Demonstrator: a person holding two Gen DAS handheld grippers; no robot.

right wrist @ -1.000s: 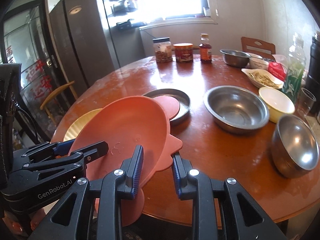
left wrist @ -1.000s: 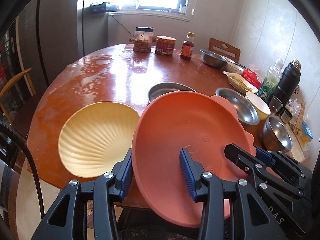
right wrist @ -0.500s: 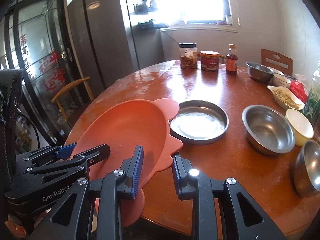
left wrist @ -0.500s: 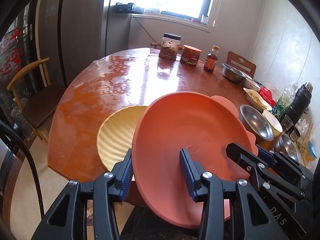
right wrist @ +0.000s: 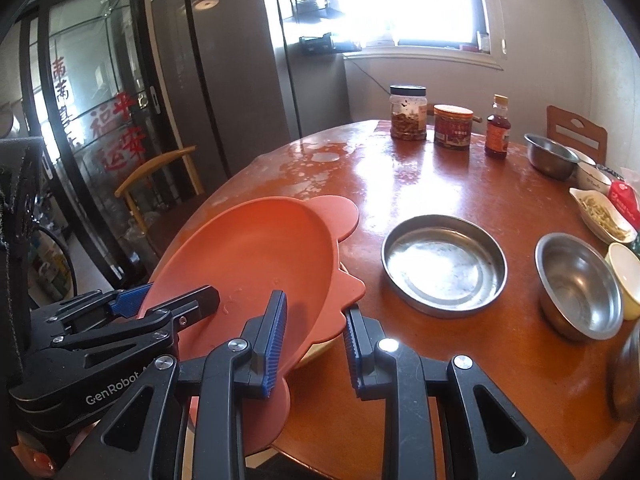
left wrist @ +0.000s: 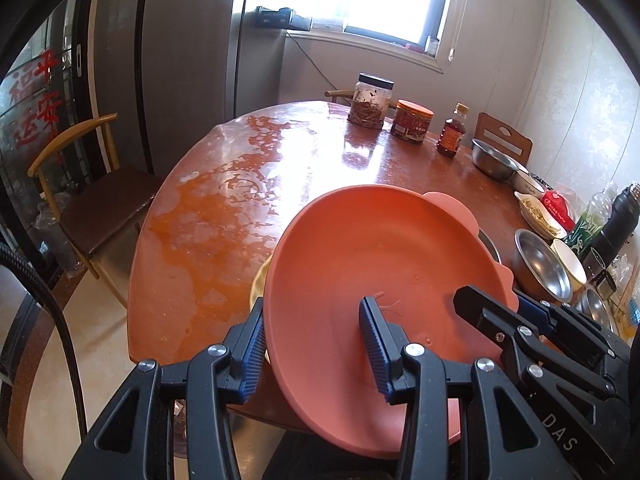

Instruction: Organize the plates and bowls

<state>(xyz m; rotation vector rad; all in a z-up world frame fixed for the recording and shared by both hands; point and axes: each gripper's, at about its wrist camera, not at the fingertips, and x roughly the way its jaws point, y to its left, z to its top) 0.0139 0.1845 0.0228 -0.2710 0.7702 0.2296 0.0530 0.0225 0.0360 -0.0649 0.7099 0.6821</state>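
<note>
A large orange plate with ear-shaped tabs [left wrist: 380, 264] is held tilted above the table's near edge; it also shows in the right wrist view [right wrist: 256, 256]. My left gripper [left wrist: 316, 344] is shut on its near left rim. My right gripper [right wrist: 314, 340] is shut on its near right rim. A yellow shell-shaped plate [left wrist: 260, 280] lies on the table under the orange plate, almost wholly hidden; only a sliver shows in the right wrist view [right wrist: 320, 350].
A steel pan [right wrist: 444, 264], a steel bowl [right wrist: 578, 284] and a yellow bowl [right wrist: 624, 276] sit on the round wooden table [right wrist: 440, 184]. Jars [right wrist: 408, 118] and a bottle [right wrist: 497, 126] stand at the far side. A chair [left wrist: 80, 184] stands left of the table.
Both grippers have carried the orange plate up and leftward, over the yellow plate, which is now nearly covered. The steel pan has come into full view on the right.
</note>
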